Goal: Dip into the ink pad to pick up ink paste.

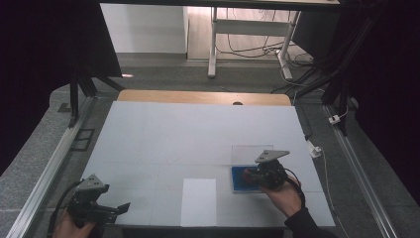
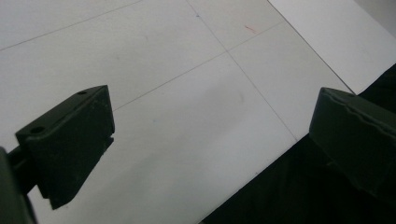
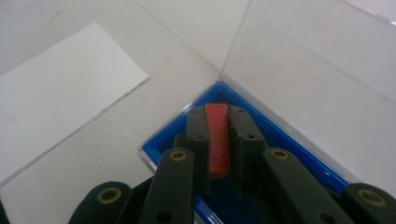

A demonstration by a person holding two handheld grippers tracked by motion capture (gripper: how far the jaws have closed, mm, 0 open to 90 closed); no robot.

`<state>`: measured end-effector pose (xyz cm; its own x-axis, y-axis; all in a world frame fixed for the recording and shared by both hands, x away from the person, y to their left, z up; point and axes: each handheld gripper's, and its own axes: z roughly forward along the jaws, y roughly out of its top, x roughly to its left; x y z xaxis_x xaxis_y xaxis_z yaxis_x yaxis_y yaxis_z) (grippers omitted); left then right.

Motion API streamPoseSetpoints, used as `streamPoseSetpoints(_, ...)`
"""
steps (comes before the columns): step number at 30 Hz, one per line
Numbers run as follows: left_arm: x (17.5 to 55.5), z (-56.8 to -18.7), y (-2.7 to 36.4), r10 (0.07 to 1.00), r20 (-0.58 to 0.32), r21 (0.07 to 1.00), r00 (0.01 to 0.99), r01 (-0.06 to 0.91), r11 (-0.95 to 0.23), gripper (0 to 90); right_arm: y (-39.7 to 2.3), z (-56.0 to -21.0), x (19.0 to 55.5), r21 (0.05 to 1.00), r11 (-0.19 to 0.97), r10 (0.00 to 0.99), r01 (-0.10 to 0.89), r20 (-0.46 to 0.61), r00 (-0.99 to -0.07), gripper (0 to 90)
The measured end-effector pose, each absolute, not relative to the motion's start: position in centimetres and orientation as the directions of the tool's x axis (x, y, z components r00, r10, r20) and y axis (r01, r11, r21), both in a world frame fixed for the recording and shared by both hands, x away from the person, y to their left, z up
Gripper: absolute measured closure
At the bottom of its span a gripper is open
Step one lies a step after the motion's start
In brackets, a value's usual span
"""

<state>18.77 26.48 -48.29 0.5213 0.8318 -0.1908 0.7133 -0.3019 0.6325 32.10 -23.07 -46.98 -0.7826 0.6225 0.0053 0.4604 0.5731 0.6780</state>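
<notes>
Right gripper [image 3: 218, 135], jaws clamped on a flat red block [image 3: 218, 140] over the blue tray [image 3: 280, 135] at the desk's [image 1: 198, 129] right; left gripper [image 2: 210, 135] gapes wide, empty, near-left.

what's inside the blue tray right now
Inside the blue tray a thin red piece stands clamped between the right gripper jaws. The jaws and linkage cover much of the tray floor, so anything else there is hidden.
</notes>
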Motion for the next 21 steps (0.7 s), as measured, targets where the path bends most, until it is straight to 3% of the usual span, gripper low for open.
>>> streamPoseSetpoints(11, 18.8, -48.3, 26.5, 0.832, -0.188, 0.632, 0.522, 0.713, -0.304, 0.6, -26.0, -46.5, 33.0, 0.696, 0.498, 0.715, 0.517, 0.009, -0.699, 79.6)
streamPoseSetpoints(21, 18.8, -48.3, 26.5, 0.832, -0.187, 0.632, 0.523, 0.712, -0.306, 0.7, -27.4, -46.8, 33.7, 0.679, 0.497, 0.749, 0.540, -0.022, -0.662, 79.6)
